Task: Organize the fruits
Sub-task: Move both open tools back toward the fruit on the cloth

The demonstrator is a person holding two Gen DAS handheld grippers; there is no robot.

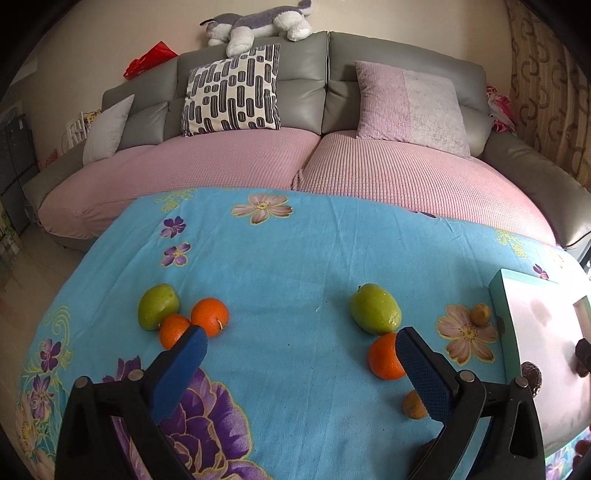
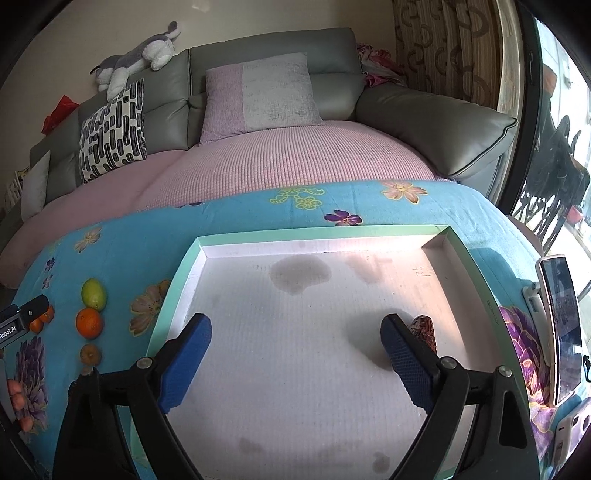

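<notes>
**A:** Blue flowered cloth (image 1: 295,258) covers the tabletop, with the grey leather sofa (image 1: 325,74) behind it. Start near: what is the left gripper (image 1: 301,345) doing?

**B:** Its blue padded fingers (image 1: 184,365) stand wide apart and hold nothing, hovering above the cloth. I judge they are spread that way to take in a round fruit.

**A:** Which fruit lies closest?

**B:** A small brownish fruit (image 1: 413,404) just beside the right-hand finger, then a smooth orange mandarin (image 1: 384,356) touching a glossy green fruit (image 1: 375,308) behind it. Further left, two more orange mandarins (image 1: 210,315) sit against a second green fruit (image 1: 157,306). All are loose on the cloth.

**A:** And the right gripper (image 2: 295,334)?

**B:** Also spread and empty, poised over the shallow white tray with a mint-green rim (image 2: 321,234). The tray floor is stained and nearly bare; one dark wrinkled fruit (image 2: 424,332) lies just beside the right finger.

**A:** So the tray is the collecting place?

**B:** That is my guess: the fruit sits outside it, to its left, so most of the sorting seems undone.

**A:** Beyond that?

**B:** A pink knitted seat cover (image 2: 295,162), a lilac cushion (image 2: 258,92), and a grey-and-white plush animal (image 1: 258,22) on the sofa back.
</notes>
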